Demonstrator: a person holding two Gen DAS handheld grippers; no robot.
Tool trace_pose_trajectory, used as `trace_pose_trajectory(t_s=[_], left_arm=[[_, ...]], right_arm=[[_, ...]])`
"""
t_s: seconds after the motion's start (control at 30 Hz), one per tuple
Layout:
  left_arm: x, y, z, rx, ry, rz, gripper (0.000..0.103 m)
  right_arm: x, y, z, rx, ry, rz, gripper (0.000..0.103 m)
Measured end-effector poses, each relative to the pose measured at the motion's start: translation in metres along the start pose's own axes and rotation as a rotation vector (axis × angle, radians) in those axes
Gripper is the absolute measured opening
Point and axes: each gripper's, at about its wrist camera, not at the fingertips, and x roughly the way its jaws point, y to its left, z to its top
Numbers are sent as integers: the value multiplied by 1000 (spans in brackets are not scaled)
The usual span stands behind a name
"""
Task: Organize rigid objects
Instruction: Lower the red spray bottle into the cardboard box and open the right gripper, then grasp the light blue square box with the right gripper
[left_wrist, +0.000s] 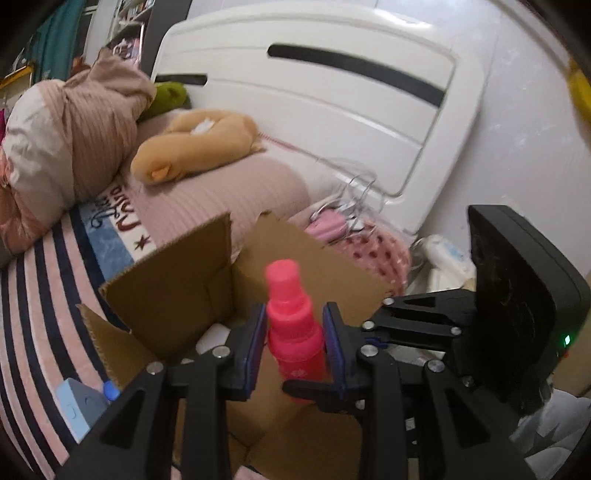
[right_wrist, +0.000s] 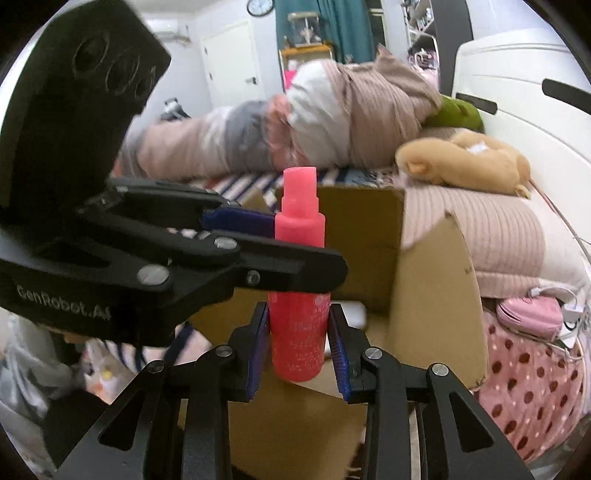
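Note:
A pink spray bottle (left_wrist: 293, 325) stands upright above an open cardboard box (left_wrist: 177, 295) on the bed. Both grippers hold it. My left gripper (left_wrist: 294, 347) is shut on the bottle's upper body, with its blue pads (left_wrist: 258, 343) against both sides. In the right wrist view my right gripper (right_wrist: 298, 343) is shut on the lower body of the same bottle (right_wrist: 298, 332), and the left gripper (right_wrist: 273, 236) reaches in from the left, higher up. The box (right_wrist: 436, 295) lies just behind and below the bottle.
A tan plush toy (left_wrist: 192, 144) and a bundled pink quilt (left_wrist: 74, 136) lie on the striped bed. A white headboard (left_wrist: 332, 103) stands behind. A pink dotted cloth (right_wrist: 532, 387) with a pink pouch (right_wrist: 528, 314) lies right of the box. A light blue device (left_wrist: 77, 410) lies left of the box.

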Motion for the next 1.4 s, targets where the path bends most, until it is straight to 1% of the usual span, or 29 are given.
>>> trace_pose_trajectory(t_s=[0.03, 0.13, 0.2, 0.23, 0.27, 0.33, 0.4, 0.47, 0.5, 0.57, 0.6, 0.63, 0.73, 0.8, 0.87, 0.93, 1.03, 1.17, 1.27, 1.3, 1.4], left_arm=[[5, 1, -1, -2, 15, 10, 28], [15, 7, -1, -2, 27, 26, 28], [16, 8, -1, 5, 32, 45, 31], [15, 9, -1, 6, 33, 52, 40], [12, 10, -2, 3, 24, 59, 50], [6, 12, -2, 1, 3, 74, 61], [-8, 15, -5, -3, -22, 106, 62], [-23, 20, -8, -12, -44, 112, 64], [-35, 23, -11, -17, -64, 115, 66], [-57, 30, -16, -33, -102, 139, 75], [-72, 35, -21, -44, -125, 163, 76], [-79, 37, -23, -51, -137, 179, 77], [-115, 57, -43, -83, -176, 256, 77], [-134, 72, -58, -106, -188, 303, 78], [-148, 89, -73, -141, -190, 329, 78], [-159, 103, -89, -173, -191, 344, 78], [-176, 128, -118, -218, -210, 365, 78], [-185, 158, -149, -281, -216, 389, 78], [-185, 184, -175, -329, -211, 379, 78], [-183, 190, -180, -339, -210, 379, 78], [-177, 207, -195, -365, -201, 375, 78]], right_arm=[[1, 2, -1, 0, 7, -9, 27], [11, -6, -2, 18, 28, -19, 27], [14, -8, -4, 23, 41, -48, 27], [12, -6, -6, 23, 42, -56, 27], [10, -4, -7, 22, 42, -63, 28], [9, -1, -5, 23, 39, -69, 37], [4, 4, -5, 15, 29, -93, 52], [-1, 9, -4, 7, 18, -117, 57], [-4, 12, -3, 7, 15, -117, 57], [-11, 19, -2, 12, 5, -101, 57], [-16, 24, 0, 13, -10, -87, 57], [-19, 28, 2, 13, -20, -77, 58], [-31, 51, 10, -2, -73, -38, 58], [-36, 68, 16, -21, -104, -6, 58], [-35, 89, 24, -50, -124, 42, 58], [-29, 106, 30, -57, -118, 81, 58], [-8, 134, 40, -65, -88, 129, 58], [34, 169, 46, -86, -13, 152, 58], [70, 186, 46, -76, 48, 130, 57], [84, 189, 46, -67, 70, 109, 57], [123, 193, 43, -70, 101, -10, 57]])
